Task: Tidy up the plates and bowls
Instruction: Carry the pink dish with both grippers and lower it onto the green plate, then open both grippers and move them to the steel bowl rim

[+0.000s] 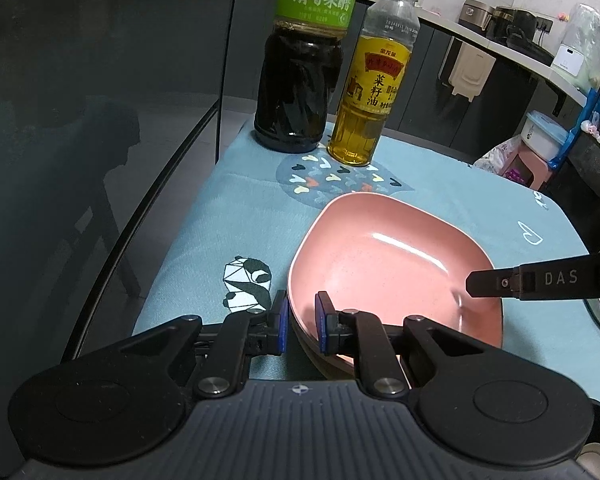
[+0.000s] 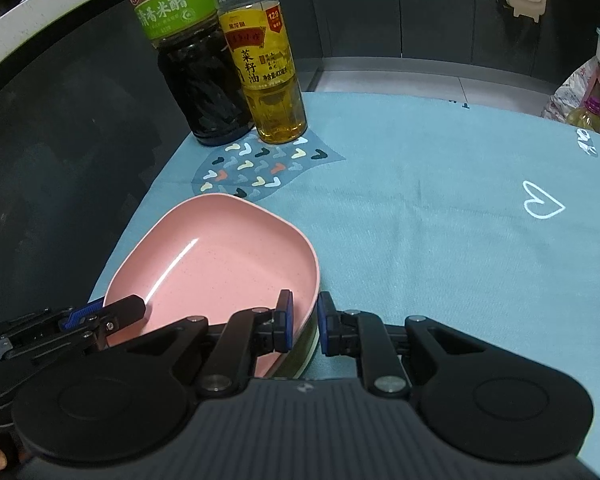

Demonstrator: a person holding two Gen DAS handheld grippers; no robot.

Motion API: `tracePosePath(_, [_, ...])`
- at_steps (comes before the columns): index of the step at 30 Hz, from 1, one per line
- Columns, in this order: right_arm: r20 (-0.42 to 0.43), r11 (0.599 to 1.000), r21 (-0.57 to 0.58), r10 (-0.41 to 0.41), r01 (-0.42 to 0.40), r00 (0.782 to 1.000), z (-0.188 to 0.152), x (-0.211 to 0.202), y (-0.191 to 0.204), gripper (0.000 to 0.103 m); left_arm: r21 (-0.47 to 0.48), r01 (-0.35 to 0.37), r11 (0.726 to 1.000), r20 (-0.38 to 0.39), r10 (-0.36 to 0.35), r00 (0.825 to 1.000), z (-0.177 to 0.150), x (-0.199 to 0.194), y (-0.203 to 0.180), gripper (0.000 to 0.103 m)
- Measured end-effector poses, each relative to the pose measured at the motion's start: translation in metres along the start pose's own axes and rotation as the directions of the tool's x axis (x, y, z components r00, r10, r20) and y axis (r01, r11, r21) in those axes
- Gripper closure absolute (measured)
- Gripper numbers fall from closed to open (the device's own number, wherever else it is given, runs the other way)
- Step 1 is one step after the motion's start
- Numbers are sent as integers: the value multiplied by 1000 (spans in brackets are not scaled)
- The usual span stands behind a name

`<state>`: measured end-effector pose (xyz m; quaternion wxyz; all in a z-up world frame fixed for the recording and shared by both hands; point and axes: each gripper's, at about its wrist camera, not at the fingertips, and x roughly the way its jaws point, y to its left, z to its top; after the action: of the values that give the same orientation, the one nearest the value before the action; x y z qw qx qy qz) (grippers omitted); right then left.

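A pink, rounded-square plate (image 1: 392, 264) lies on the blue tablecloth (image 1: 228, 216), and both grippers hold it. My left gripper (image 1: 302, 322) is shut on its near left rim, one blue pad inside and one outside. My right gripper (image 2: 305, 320) is shut on the near right rim of the same pink plate (image 2: 220, 256). Each gripper shows in the other's view: the right gripper's fingers (image 1: 484, 282) reach in from the right, and the left gripper's fingers (image 2: 116, 312) from the left. A darker dish edge (image 2: 302, 360) shows under the pink rim.
A dark vinegar bottle (image 1: 296, 92) and a yellow oil bottle (image 1: 368, 100) stand together at the far left of the cloth. The table's left edge drops off beside the plate. Bare blue cloth (image 2: 440, 220) stretches to the right. A kitchen counter with appliances (image 1: 512, 28) lies beyond.
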<state>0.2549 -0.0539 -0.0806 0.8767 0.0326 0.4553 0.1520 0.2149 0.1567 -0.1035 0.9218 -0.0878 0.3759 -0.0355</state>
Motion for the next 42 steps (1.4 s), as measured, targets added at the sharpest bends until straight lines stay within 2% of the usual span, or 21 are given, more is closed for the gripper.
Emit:
tracePosePath(11, [5, 1000, 0, -12, 12, 1000, 0, 2, -1, 94, 3, -15, 1000, -14, 15, 1000, -1, 2, 0, 88])
tracePosePath(15, [4, 999, 33, -3, 3, 1000, 1, -2, -8, 91, -22, -19, 1000, -19, 18, 1000, 1, -2, 4, 85])
tracePosePath(18, [14, 998, 54, 12, -12, 1000, 0, -10, -13, 86, -33, -39, 999, 0, 39, 999, 2, -11, 5, 84])
tracePosePath(23, [43, 999, 47, -8, 6, 999, -4, -28, -21, 85, -11, -72, 997, 64, 72, 995, 5, -32, -5, 81])
tracePosePath(32, [74, 995, 69, -70, 65, 995, -21, -60, -51, 85, 80, -2, 997, 111, -7, 994, 13, -52, -52, 80])
tracePosePath(37, [92, 984, 108, -149, 139, 984, -32, -80, -80, 82, 142, 64, 988, 95, -78, 992, 15, -56, -93, 80])
tracePosePath(42, [90, 963, 196, -205, 184, 975, -46, -96, -121, 80, 235, 113, 965, 57, -130, 990, 14, -53, -142, 80])
